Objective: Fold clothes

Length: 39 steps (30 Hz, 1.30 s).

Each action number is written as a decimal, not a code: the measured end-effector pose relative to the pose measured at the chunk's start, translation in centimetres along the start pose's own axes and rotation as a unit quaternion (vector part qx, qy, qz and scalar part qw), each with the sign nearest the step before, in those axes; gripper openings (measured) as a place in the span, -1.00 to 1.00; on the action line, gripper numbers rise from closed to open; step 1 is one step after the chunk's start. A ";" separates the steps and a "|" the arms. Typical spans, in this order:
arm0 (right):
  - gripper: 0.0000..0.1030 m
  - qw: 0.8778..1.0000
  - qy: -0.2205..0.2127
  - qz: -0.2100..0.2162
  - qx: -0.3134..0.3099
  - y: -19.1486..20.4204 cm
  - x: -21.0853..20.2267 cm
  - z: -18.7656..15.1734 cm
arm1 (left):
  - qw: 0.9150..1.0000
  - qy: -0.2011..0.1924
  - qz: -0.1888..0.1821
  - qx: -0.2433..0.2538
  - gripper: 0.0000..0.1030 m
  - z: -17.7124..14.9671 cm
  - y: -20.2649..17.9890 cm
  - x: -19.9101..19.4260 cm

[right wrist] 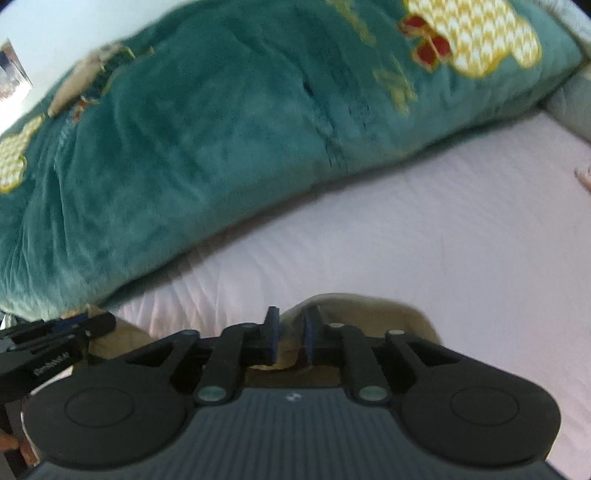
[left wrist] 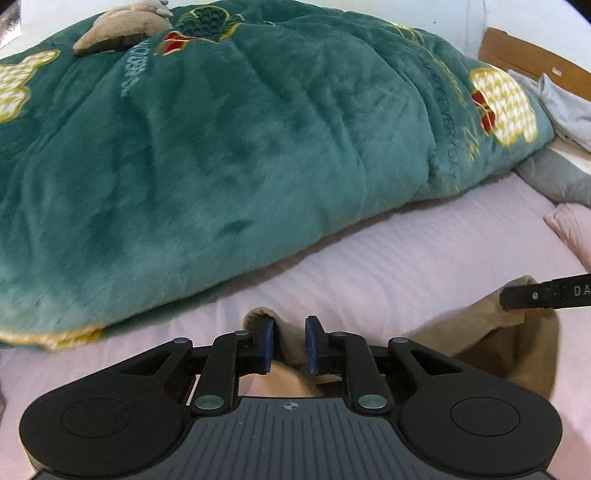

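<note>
A tan garment (left wrist: 517, 343) lies on the pink bed sheet (left wrist: 388, 266). My left gripper (left wrist: 290, 345) is shut on a fold of it at one edge. My right gripper (right wrist: 290, 334) is shut on another fold of the same tan garment (right wrist: 369, 314). Each gripper shows at the side of the other's view: the right one at the right of the left wrist view (left wrist: 539, 295), the left one at the lower left of the right wrist view (right wrist: 66, 328). Most of the garment is hidden under the gripper bodies.
A thick green plush blanket (left wrist: 221, 147) with yellow bear patterns fills the far side of the bed, a tan plush toy (left wrist: 118, 31) on it. Grey clothes (left wrist: 561, 107) and a wooden headboard (left wrist: 535, 62) are at the far right. A pink cloth (left wrist: 572, 225) lies at the right edge.
</note>
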State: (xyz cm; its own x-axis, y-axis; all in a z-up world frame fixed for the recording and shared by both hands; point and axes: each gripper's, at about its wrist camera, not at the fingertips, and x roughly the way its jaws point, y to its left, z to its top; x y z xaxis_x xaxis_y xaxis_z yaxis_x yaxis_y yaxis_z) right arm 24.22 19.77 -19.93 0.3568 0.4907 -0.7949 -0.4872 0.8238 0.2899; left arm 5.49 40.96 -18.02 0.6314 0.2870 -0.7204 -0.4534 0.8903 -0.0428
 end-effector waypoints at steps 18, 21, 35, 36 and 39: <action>0.04 0.982 0.160 0.013 0.100 2.2 -5.9 -22.8 | 0.990 0.125 0.027 -0.067 -0.51 -17.2 0.8 -7.4; 0.05 0.981 0.158 0.021 0.109 2.6 -5.3 -22.4 | 0.989 0.126 0.019 -0.071 -0.51 -17.6 0.8 -7.0; 0.36 0.983 0.177 -0.024 0.033 7.4 -2.8 -21.6 | 0.985 0.147 0.031 -0.083 0.21 -18.5 0.0 -5.4; 0.28 0.983 0.179 -0.029 0.023 7.7 -2.8 -21.6 | 0.985 0.148 0.032 -0.083 0.11 -18.6 0.0 -5.3; -0.30 0.983 0.183 -0.029 0.004 8.3 -3.0 -21.4 | 0.985 0.149 0.034 -0.085 -0.64 -18.6 -0.9 -5.3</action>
State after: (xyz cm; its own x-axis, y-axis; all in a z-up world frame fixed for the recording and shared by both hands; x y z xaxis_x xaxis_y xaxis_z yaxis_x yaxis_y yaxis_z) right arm 2.06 19.04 -26.53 0.0730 0.3086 -0.9484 -0.4680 0.8503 0.2407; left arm -9.11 32.04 -27.07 0.3948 0.2055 -0.8955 -0.6030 0.7933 -0.0838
